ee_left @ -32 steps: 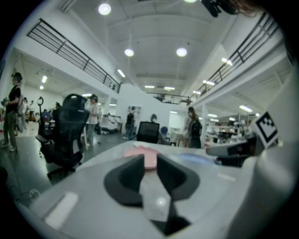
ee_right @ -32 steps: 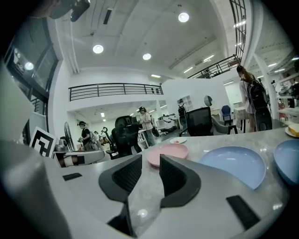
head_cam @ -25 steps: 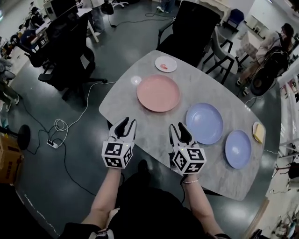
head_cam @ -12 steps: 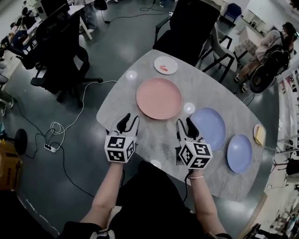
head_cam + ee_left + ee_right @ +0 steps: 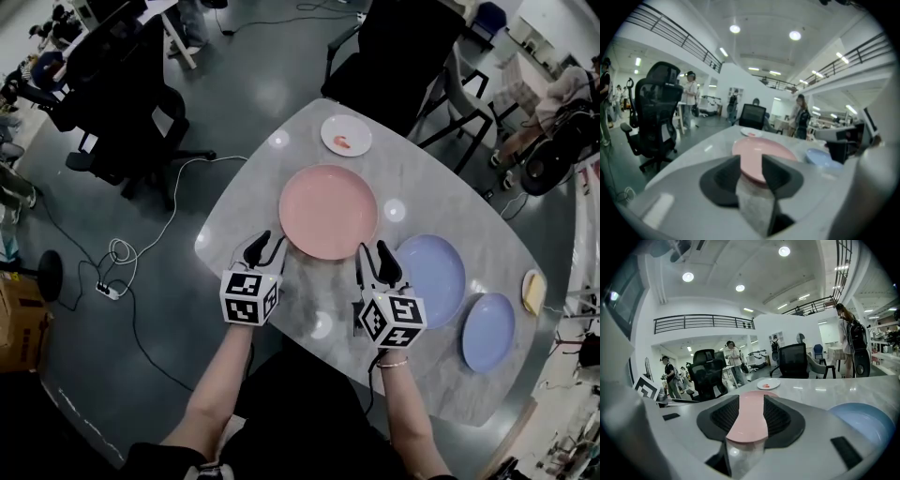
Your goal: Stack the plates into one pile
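Both my left hand-held gripper point(image 5: 265, 246) and right hand-held gripper point(image 5: 375, 258) hover, jaws spread, beside the round pink plate point(image 5: 328, 211) on the grey bench point(image 5: 309, 286).

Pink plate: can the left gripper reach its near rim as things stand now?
Probably yes. The left gripper stands open just short of the pink plate, at its near-left rim. Only bare table lies between them, and nothing blocks the way.

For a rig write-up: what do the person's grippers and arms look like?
The left gripper and right gripper match: curved black jaws, and a white cube bearing black square markers. Forearms are bare; a thin bracelet circles the right wrist.
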